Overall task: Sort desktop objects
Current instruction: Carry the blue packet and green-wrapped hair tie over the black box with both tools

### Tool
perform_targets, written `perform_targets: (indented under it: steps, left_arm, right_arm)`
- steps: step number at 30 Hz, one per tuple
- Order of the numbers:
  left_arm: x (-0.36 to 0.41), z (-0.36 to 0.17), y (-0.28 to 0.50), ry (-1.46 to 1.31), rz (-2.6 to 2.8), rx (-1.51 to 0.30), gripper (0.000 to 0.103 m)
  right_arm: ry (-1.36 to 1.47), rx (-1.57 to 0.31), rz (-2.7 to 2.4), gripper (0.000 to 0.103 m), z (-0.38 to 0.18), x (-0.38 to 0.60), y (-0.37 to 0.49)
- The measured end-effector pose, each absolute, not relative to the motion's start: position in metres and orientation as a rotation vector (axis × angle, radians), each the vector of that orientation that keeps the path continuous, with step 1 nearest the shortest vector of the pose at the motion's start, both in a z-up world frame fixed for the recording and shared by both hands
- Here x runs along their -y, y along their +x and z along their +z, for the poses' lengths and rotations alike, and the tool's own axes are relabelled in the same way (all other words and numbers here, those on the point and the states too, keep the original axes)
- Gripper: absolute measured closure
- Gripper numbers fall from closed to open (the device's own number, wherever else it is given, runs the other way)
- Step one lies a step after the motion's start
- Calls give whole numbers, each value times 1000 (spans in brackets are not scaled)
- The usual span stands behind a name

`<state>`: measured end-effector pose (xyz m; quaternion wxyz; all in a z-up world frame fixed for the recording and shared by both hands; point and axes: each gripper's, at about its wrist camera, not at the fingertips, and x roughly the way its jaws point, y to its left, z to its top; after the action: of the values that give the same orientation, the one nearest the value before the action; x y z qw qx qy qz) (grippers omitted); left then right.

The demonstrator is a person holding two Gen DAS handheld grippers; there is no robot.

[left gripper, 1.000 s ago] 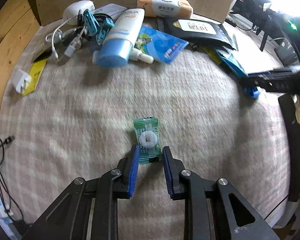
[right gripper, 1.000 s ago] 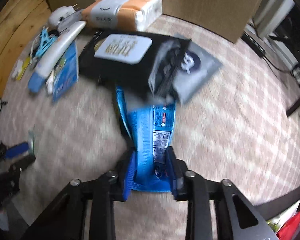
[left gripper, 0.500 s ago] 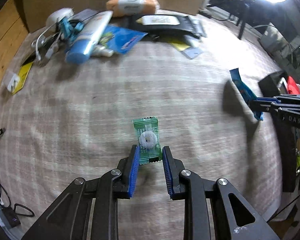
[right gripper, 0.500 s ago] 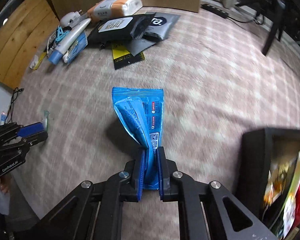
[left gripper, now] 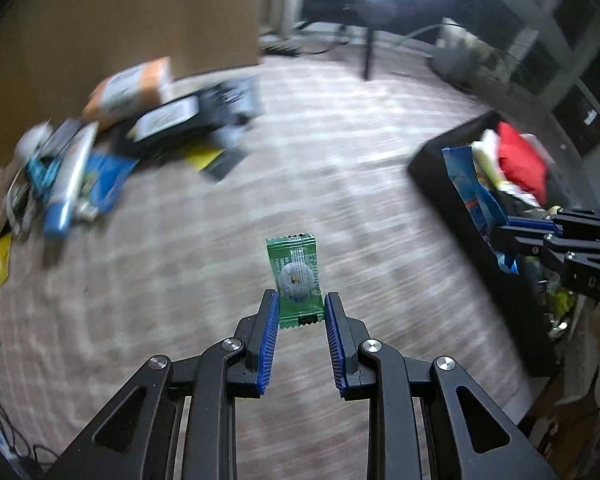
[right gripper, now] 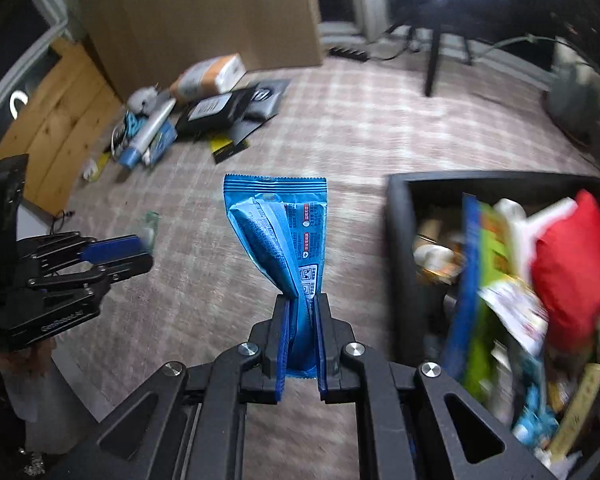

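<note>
Left gripper (left gripper: 301, 305) clamped a green candy sachet (left gripper: 297, 280) above the checked tablecloth (left gripper: 220, 280). Right gripper (right gripper: 302, 316) pinched a blue snack packet (right gripper: 278, 236), its jaws narrowed tight on it; black bin (right gripper: 398, 240) stood at three o'clock, clutter pile (right gripper: 204, 116) at eleven.

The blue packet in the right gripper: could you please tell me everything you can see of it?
The blue packet is a glossy, foil-like plastic snack wrapper with a crimped top seal, a folded back seam and small printed text and symbols. It looks crumpled and pinched narrow at its lower end, where the right gripper is shut on it between blue pads. It stands roughly upright above the jaws, lifted clear of the checked cloth, just left of the black bin. Only the pads touch it.
</note>
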<state>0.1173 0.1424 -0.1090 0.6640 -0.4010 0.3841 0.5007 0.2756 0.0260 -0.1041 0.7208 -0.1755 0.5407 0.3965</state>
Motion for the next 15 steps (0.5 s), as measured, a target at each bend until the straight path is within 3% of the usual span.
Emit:
perform_targets:
  steps: [15]
  left_arm:
    - [-168,-59,298,-696,821,-868,78]
  right_arm:
    - [-255,-1164,620,93,-77,116,307]
